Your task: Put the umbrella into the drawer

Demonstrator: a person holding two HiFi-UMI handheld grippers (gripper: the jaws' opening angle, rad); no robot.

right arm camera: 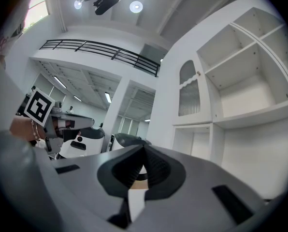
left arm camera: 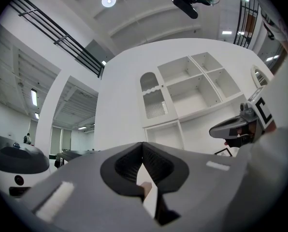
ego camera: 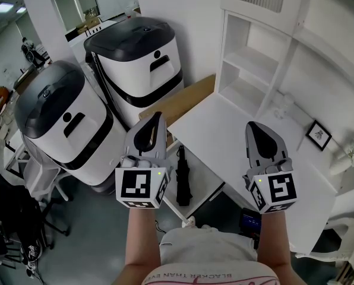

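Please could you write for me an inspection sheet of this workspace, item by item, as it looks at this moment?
Surface: white desk, mostly bare, under a white shelf unit whose visible compartments are empty.
Job's things: black folded umbrella lies on a white pulled-out panel below the desk's near edge, apparently the open drawer.
Clutter: small black-framed picture and white flower ornament at the desk's right end; brown board at its left edge.
Grippers: left gripper and right gripper are both shut and empty, apart from the umbrella.
Cables: nothing seen.
Surroundings: two large white machines with black lids on the left, with an office beyond.
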